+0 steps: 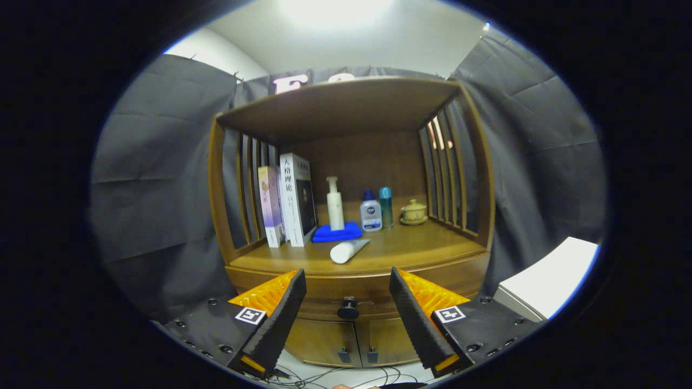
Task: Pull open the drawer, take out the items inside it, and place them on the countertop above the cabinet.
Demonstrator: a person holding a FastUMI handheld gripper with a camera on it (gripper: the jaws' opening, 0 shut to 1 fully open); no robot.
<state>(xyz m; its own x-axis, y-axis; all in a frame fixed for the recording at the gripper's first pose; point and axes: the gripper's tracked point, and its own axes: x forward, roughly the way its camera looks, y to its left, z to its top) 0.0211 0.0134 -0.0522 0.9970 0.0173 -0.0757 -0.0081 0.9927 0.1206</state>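
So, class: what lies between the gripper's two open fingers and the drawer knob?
Nothing. In the gripper view the gripper is open, and the drawer knob sits ahead, framed between the fingers, with only bare space.

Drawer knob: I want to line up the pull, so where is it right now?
In the gripper view, the drawer knob sits on the closed drawer front under the countertop, above the two cabinet doors, between the open claw fingers, untouched.

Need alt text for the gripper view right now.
The open claw hangs in front of a wooden cabinet, its fingers either side of the shut drawer's dark knob. On the countertop above: books, bottles, a blue cloth, a white tube.
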